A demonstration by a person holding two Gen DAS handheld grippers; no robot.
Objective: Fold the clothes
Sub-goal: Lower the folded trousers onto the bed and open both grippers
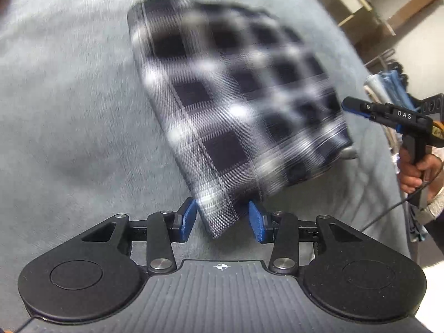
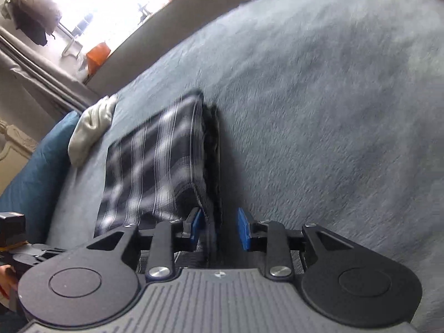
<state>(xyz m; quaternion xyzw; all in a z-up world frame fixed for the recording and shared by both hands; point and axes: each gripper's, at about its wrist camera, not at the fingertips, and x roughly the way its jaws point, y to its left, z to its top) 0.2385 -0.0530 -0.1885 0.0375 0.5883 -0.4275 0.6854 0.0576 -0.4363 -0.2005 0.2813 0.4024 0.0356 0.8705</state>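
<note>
A folded black-and-white plaid garment lies on the grey blanket, motion-blurred. My left gripper is open, its blue pads on either side of the garment's near corner without closing on it. In the right wrist view the same plaid garment lies ahead and left. My right gripper is open, with the garment's dark folded edge running between its blue pads. The right gripper also shows in the left wrist view, held by a hand at the garment's right side.
A cream cloth lies beyond the garment near the blanket's far edge, beside a teal cushion. An orange box stands by the bright window. Wooden shelving and hanging clothes stand right of the bed.
</note>
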